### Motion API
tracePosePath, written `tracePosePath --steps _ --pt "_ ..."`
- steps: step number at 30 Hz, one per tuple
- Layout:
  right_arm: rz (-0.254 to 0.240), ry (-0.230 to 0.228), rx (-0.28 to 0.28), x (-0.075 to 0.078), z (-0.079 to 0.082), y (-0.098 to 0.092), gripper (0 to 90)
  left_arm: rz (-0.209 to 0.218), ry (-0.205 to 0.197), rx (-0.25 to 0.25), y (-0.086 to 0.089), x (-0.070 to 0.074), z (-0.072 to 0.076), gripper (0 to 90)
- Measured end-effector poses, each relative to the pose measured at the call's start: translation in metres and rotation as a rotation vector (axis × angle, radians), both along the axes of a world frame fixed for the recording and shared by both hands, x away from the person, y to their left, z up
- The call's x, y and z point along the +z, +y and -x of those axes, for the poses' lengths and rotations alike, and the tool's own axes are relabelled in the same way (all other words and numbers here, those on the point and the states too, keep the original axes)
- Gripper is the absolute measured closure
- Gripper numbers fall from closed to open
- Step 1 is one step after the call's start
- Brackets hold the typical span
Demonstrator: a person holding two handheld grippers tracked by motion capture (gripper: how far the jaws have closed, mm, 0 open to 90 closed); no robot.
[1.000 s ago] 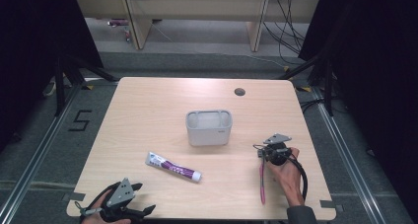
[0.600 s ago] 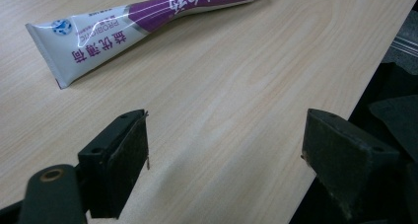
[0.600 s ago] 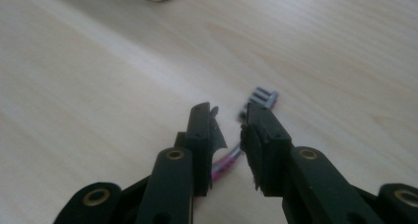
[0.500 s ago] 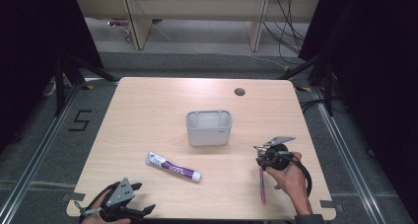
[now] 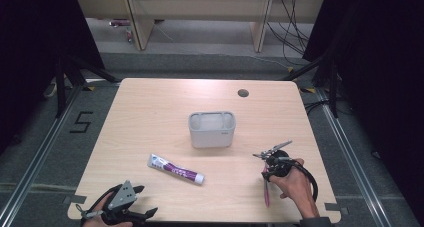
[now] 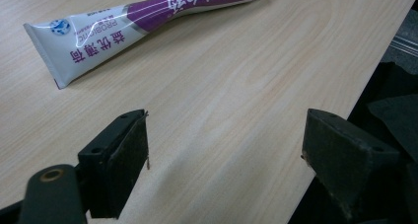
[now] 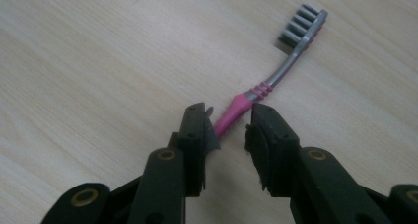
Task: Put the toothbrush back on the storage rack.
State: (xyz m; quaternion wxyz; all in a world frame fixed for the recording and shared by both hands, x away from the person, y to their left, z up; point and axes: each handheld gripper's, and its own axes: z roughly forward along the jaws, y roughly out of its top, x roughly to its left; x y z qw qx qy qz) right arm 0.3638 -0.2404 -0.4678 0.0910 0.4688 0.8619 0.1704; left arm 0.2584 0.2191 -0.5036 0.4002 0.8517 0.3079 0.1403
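Between right gripper (image 7: 231,128) pads, toothbrush (image 7: 276,76) untouched

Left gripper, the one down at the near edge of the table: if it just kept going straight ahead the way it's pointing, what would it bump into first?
Most likely the toothpaste tube. The left gripper has its jaws open over bare table, and the tube lies across the way ahead, flat end nearest. How far off it is, is hard to judge.
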Motion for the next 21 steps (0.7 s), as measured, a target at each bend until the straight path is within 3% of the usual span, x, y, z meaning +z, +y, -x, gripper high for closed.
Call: tracePosePath --steps 1,2,4,5,7,10,12,13,14,16,17,21 --pt "0.002 0.005 -0.002 -0.001 0.0 0.001 67.8 0.01 0.004 -0.001 -0.001 0.0 0.0 17.4" --pt "0.002 0.033 -0.007 -0.002 0.001 0.004 67.8 -0.036 -0.004 -0.008 0.001 0.001 -0.001 17.4" --pt "0.013 0.037 -0.002 -0.003 0.0 0.004 67.8 -0.018 -0.001 -0.009 0.001 0.0 0.0 17.4" --pt "0.019 0.037 0.004 -0.004 -0.001 0.005 67.8 0.012 0.002 0.002 -0.001 0.0 0.0 17.4" --pt "0.021 0.048 -0.003 -0.004 -0.002 0.006 67.8 -0.009 0.005 -0.011 0.001 0.0 0.0 17.4" --pt "0.031 0.063 0.017 -0.004 -0.004 0.007 67.4 -0.004 -0.001 -0.001 0.0 0.0 0.0 17.4" --pt "0.089 0.039 0.028 -0.007 -0.009 0.005 67.3 0.006 0.0 0.0 0.0 0.0 0.001 17.4" --pt "0.089 0.039 0.028 -0.007 -0.009 0.005 67.3 -0.002 0.0 -0.001 0.0 0.0 0.0 17.4" --pt "0.083 0.071 0.05 -0.007 -0.012 0.005 67.9 -0.002 0.001 -0.001 0.0 0.0 0.0 17.4" --pt "0.096 0.054 0.036 -0.008 -0.012 0.005 68.1 -0.018 -0.004 -0.008 0.001 0.001 0.0 17.4" --pt "0.111 0.058 0.045 -0.009 -0.013 0.004 68.3 -0.002 -0.002 -0.001 0.001 0.001 0.0 17.4" --pt "0.09 0.07 0.044 -0.006 -0.012 0.006 68.4 -0.002 -0.001 0.0 0.0 0.0 0.0 17.4"
